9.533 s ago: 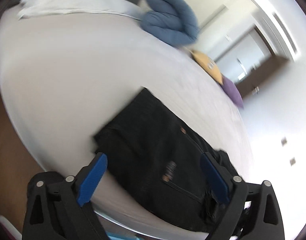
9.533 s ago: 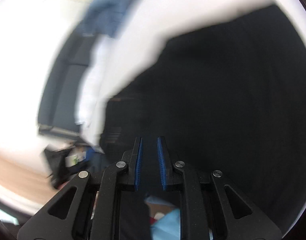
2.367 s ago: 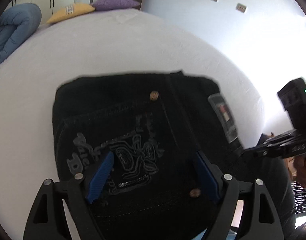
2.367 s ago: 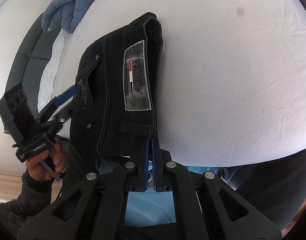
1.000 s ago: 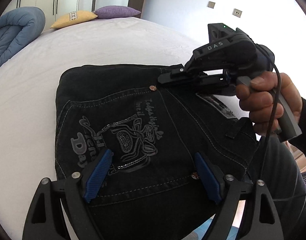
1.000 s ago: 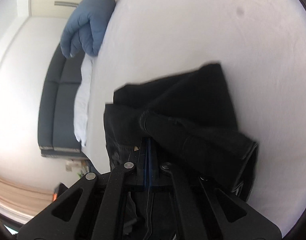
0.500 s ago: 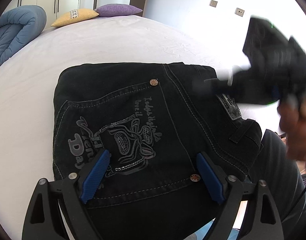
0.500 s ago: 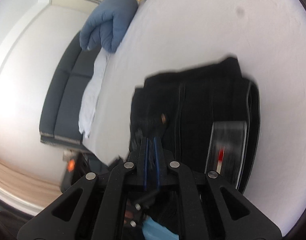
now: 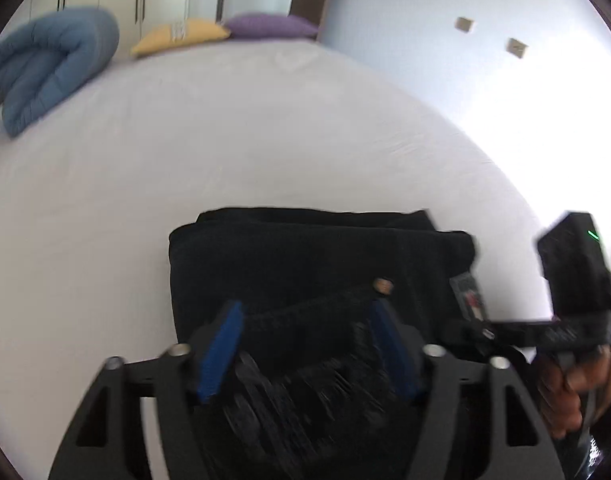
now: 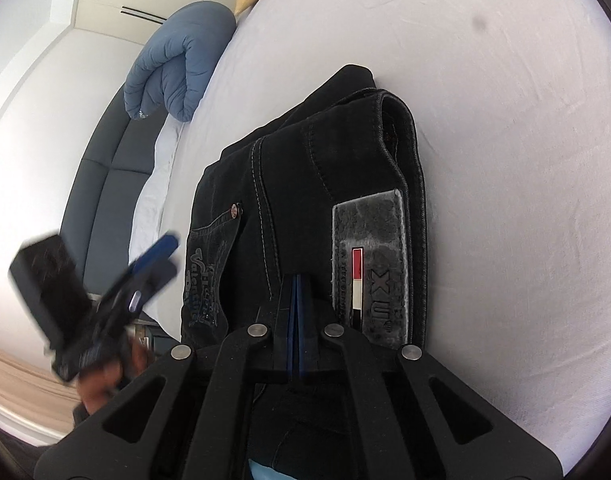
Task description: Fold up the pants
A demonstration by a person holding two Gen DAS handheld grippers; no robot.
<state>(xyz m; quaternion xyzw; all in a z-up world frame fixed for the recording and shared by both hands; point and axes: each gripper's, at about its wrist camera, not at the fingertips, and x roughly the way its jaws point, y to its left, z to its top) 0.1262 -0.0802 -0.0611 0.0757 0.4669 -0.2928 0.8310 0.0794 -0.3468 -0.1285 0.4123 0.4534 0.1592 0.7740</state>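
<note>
The black pants (image 10: pixel 305 200) are seen folded into a compact stack on the white bed (image 10: pixel 505 120), at the edge nearest the cameras. In the right wrist view the waistband faces right, with a grey leather patch (image 10: pixel 371 264) bearing a red, white and black stripe, and a copper rivet (image 10: pixel 235 211) at a pocket corner above embroidered lettering.

The right gripper (image 10: pixel 295 300) is shown with its blue fingers (image 10: pixel 291 312) pressed together, their tips lying over the denim just left of the patch; whether any cloth is pinched between them cannot be told. In the left wrist view the right gripper (image 9: pixel 485 330) is held by a hand (image 9: pixel 573 392) at the right side of the pants.

The left gripper (image 9: pixel 305 344) is seen with its blue fingers (image 9: pixel 221 352) spread wide, held over the near part of the pants (image 9: pixel 305 256), where the picture is blurred. Nothing is gripped between them.

At the far side of the bed a rolled blue duvet (image 9: pixel 45 64), a yellow pillow (image 9: pixel 181 34) and a purple pillow (image 9: pixel 273 26) are laid. A dark sofa (image 10: pixel 101 184) is seen beside the bed.
</note>
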